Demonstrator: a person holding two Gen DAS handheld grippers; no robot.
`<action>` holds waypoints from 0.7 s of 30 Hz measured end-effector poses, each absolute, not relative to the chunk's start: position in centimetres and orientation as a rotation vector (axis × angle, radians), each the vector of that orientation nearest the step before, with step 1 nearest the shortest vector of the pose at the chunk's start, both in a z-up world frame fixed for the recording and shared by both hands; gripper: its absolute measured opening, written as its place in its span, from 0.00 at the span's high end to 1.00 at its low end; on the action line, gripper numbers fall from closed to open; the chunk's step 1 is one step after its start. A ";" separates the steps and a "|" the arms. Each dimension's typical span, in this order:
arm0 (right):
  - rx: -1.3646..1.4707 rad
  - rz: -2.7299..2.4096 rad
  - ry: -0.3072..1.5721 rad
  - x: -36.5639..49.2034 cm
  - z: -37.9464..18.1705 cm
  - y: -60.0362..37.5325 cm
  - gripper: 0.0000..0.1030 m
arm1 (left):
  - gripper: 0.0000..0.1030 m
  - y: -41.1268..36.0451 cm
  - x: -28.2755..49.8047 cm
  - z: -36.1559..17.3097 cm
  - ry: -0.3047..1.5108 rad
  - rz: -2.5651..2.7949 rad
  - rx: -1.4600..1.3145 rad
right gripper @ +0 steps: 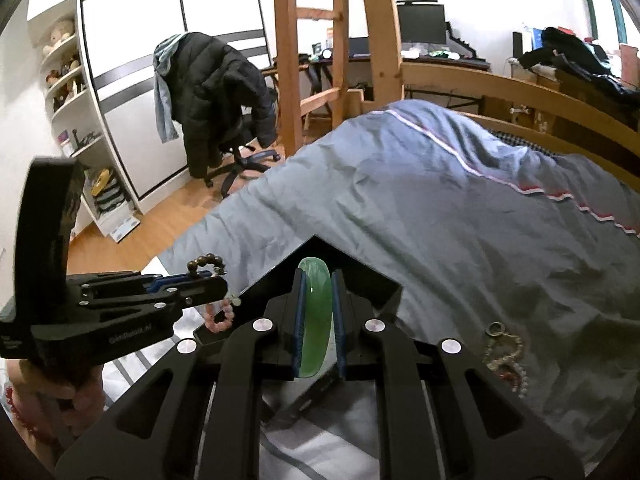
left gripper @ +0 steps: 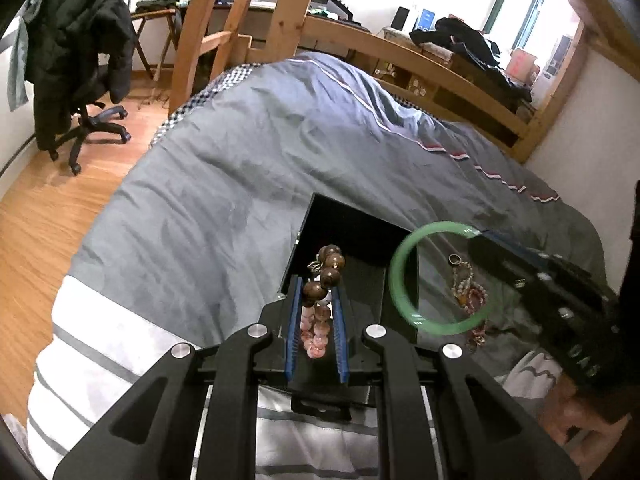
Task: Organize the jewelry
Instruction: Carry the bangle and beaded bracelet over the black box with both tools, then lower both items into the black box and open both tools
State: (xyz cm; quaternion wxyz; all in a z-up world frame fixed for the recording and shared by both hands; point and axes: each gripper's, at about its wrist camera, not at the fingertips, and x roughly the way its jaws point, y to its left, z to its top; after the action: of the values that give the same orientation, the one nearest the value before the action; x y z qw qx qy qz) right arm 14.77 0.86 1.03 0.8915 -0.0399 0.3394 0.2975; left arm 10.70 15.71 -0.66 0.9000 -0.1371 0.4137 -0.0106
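My left gripper is shut on beaded bracelets, brown wooden beads above and pink beads below, held over the open black jewelry box on the bed. My right gripper is shut on a green jade bangle, also above the box. In the left wrist view the bangle hangs at the tip of the right gripper, right of the box. In the right wrist view the left gripper holds the beads at left. A pile of loose jewelry lies on the quilt right of the box; it also shows in the right wrist view.
The box sits on a blue-grey quilt with a white striped pillow or sheet at the near edge. A wooden bed frame runs behind. An office chair with a black jacket stands on the wood floor at left.
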 end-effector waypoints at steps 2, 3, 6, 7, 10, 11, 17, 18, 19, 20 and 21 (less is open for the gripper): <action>-0.085 0.616 0.718 15.1 0.3 1.3 0.87 | 0.86 15.7 11.0 -1.0 0.869 -0.042 -0.298; -0.086 0.617 0.728 15.3 -0.1 1.5 0.87 | 0.86 15.7 11.1 -1.2 0.876 -0.044 -0.299; -0.089 0.616 0.746 15.6 -0.9 1.9 0.87 | 0.86 15.5 11.5 -1.9 0.907 -0.040 -0.292; -0.091 0.616 0.751 15.7 -1.1 2.0 0.87 | 0.86 15.4 11.6 -2.1 0.918 -0.034 -0.289; -0.089 0.616 0.761 15.9 -1.5 2.0 0.87 | 0.86 15.4 11.7 -2.4 0.933 -0.032 -0.296; -0.087 0.618 0.765 15.9 -1.5 2.1 0.87 | 0.86 15.4 11.7 -2.4 0.934 -0.030 -0.296; -0.061 0.635 0.773 16.1 -1.2 1.8 0.87 | 0.80 15.6 11.2 -1.8 0.908 -0.009 -0.302; -0.062 0.632 0.767 16.0 -1.1 1.7 0.87 | 0.76 15.7 11.2 -1.7 0.903 -0.010 -0.308; -0.063 0.620 0.757 15.9 -0.7 1.5 0.86 | 0.64 15.8 11.1 -1.6 0.893 -0.001 -0.308; -0.059 0.613 0.751 15.9 -0.4 1.2 0.84 | 0.56 15.9 10.9 -1.4 0.879 0.011 -0.302; -0.056 0.609 0.747 15.9 -0.2 1.0 0.82 | 0.54 15.9 10.9 -1.2 0.871 0.018 -0.297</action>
State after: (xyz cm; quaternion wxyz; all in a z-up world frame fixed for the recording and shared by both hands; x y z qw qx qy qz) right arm 15.95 0.98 -0.22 0.8857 -0.0270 0.3593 0.2928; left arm 10.85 15.89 -1.24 0.8960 -0.1433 0.4201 0.0087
